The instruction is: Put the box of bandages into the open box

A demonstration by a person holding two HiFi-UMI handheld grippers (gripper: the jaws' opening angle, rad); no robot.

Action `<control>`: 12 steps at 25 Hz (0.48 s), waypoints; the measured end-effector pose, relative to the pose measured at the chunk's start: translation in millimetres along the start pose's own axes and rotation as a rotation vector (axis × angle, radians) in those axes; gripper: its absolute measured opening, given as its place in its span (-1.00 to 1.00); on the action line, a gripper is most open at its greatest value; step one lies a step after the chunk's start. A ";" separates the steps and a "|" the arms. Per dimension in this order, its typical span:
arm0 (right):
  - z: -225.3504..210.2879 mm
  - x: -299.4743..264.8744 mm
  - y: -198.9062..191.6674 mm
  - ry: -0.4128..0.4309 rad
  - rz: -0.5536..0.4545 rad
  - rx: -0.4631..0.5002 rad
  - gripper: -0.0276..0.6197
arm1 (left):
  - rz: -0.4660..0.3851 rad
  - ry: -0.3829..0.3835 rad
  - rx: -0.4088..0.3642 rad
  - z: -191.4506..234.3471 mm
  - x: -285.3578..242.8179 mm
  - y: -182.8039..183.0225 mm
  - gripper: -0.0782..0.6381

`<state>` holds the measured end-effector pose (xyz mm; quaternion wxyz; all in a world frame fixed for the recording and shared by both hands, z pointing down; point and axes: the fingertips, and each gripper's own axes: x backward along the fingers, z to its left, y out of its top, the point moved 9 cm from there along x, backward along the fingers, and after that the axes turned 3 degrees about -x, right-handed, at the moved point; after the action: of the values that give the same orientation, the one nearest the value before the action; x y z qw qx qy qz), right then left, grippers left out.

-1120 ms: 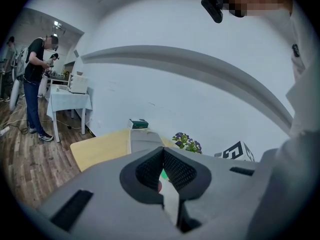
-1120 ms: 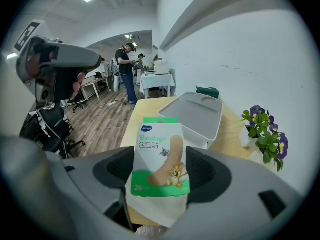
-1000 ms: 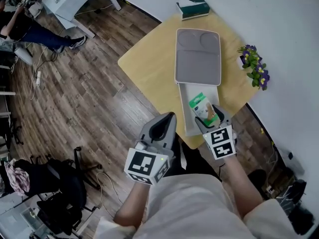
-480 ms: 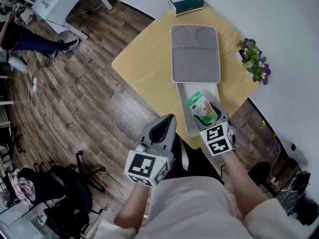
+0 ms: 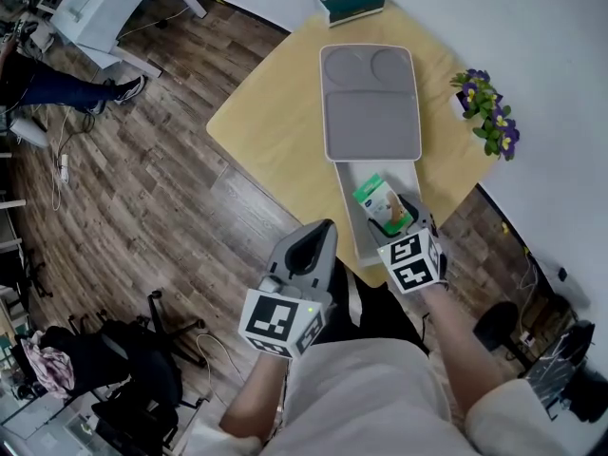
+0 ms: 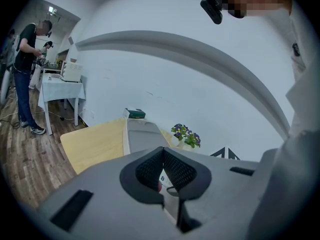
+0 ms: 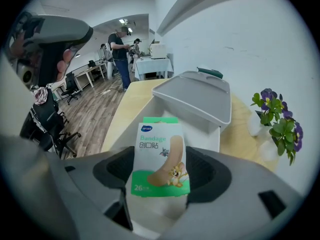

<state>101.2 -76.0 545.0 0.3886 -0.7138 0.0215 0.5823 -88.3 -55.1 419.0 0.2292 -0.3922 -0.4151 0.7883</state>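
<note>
Bandage box (image 7: 161, 154), white-green with cartoon plaster print, clamped in right claw (image 7: 160, 176).

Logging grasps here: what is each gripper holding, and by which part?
The right gripper clamps the bandage box by its lower sides; the left gripper holds nothing.

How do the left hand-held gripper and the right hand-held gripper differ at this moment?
The left hand-held gripper has its jaws together with nothing between them; the right hand-held gripper is shut on the box of bandages. The right one is over the open box, while the left one is held off to its left, apart from it. Both are grey and carry a cube with square markers.
</note>
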 end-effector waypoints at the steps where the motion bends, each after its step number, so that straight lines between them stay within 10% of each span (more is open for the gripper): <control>1: 0.1 -1.6 -0.5 -0.001 0.007 -0.002 0.10 | 0.002 0.000 0.001 0.7 -0.3 0.1 -0.77; 12: -1.7 -16.0 -2.1 -0.009 0.055 -0.002 0.10 | 0.012 0.004 0.018 6.1 -7.3 -4.1 -0.77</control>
<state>98.5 -82.3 559.7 0.3715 -0.7107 0.0387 0.5961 -88.8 -60.8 427.7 0.2288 -0.3941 -0.4051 0.7926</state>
